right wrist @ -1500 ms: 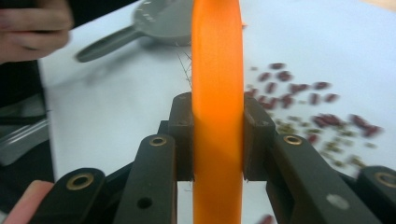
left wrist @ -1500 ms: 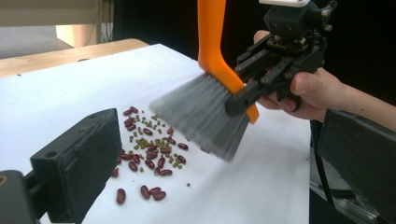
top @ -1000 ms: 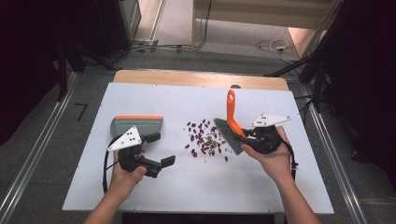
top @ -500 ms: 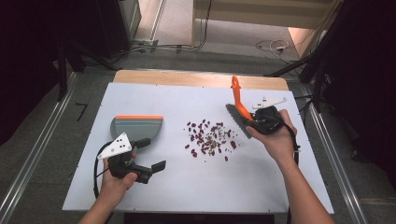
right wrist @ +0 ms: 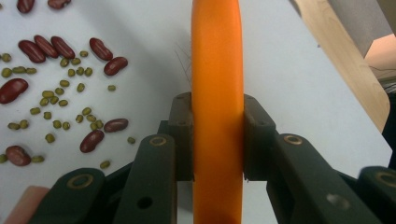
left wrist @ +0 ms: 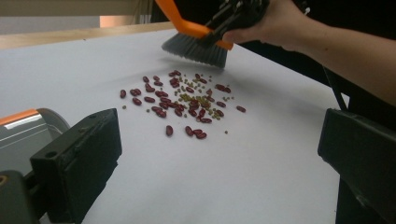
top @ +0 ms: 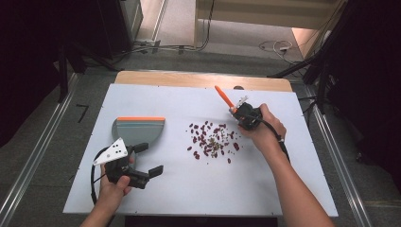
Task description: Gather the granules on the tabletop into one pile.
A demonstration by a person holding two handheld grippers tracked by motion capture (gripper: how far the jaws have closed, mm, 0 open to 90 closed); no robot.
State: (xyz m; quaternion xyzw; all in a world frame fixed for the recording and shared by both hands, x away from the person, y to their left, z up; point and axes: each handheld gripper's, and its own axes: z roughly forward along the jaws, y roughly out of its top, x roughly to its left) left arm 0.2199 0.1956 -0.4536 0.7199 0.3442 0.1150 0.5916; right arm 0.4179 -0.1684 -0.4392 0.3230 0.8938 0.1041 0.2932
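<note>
right gripper [top: 235, 110] seen in the high view at the far right of the bean scatter, carried in the right hand [top: 265, 133]. jaws clamped on the orange handle of a hand brush [left wrist: 198, 42]; in the right gripper view both pads pressed flat against the sides of that handle [right wrist: 217, 116], no gap visible. handle tip angled up and away toward the far edge of the table in the high view. in the left gripper view, grey bristles hanging just above the white table top [top: 208, 184] at the far side of the pile, not clearly touching it; contact cannot be confirmed.

pile of dry goods at mid table: dark red kidney beans [top: 203, 140] mixed with small green mung beans [left wrist: 198, 99], loosely scattered, a few red strays at the near edge. pile lying between the brush and the dustpan, apart from both.

grey dustpan with orange rim [top: 137, 129] resting flat on the table left of the pile, orange edge on its far side.

left gripper [top: 146, 158] held low in the left hand [top: 113, 191] just near of the dustpan, pointing toward the beans. jaws spread wide, nothing between them; in the left gripper view the two black jaws standing at opposite sides of the frame with bare table between.
</note>
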